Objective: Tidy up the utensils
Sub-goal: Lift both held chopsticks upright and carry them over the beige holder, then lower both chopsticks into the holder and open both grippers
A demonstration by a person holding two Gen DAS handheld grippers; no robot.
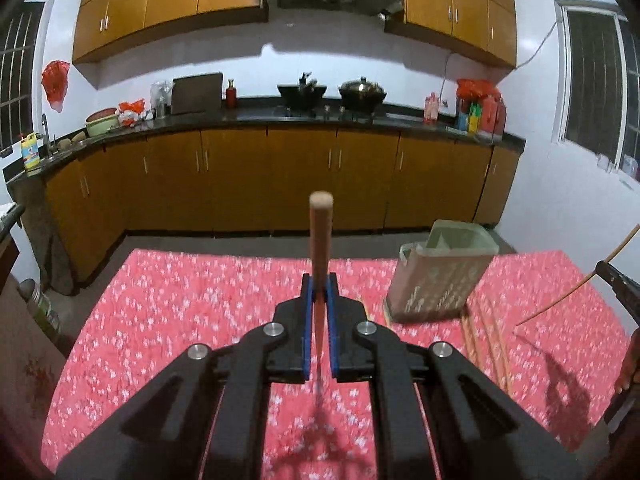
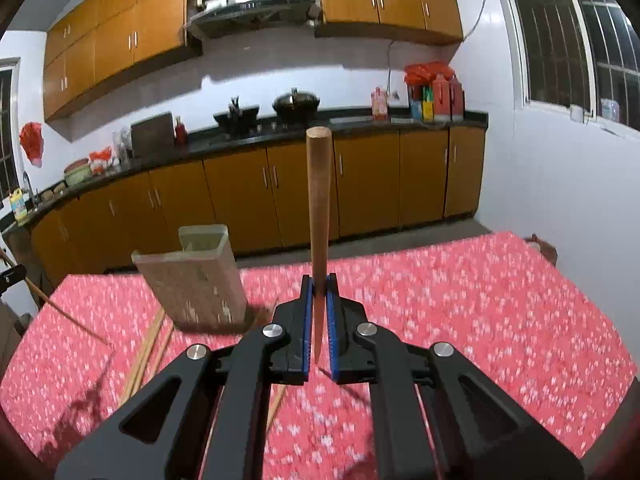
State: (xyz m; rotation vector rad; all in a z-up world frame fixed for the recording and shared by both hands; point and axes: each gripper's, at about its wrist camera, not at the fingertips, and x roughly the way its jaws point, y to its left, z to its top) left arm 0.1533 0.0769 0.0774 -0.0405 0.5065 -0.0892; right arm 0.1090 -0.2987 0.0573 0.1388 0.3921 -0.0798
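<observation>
In the left wrist view my left gripper [image 1: 319,284] is shut on a wooden chopstick [image 1: 320,236] that stands up between the blue pads. My right gripper [image 2: 319,284] is likewise shut on a wooden chopstick [image 2: 319,200], thick end up. A pale green utensil holder [image 1: 440,272] [image 2: 192,276] stands on the table with the red floral cloth [image 1: 180,312] [image 2: 460,312], between the two grippers and beyond them. Several loose chopsticks [image 1: 484,344] [image 2: 148,352] lie on the cloth beside the holder. Both grippers hang above the table.
Each gripper shows at the edge of the other's view, with its chopstick slanting [image 1: 560,296] [image 2: 60,312]. Behind the table runs a dark kitchen counter [image 1: 280,120] with pots, bottles and a sink, over orange cabinets. A hand [image 1: 630,364] shows at the right edge.
</observation>
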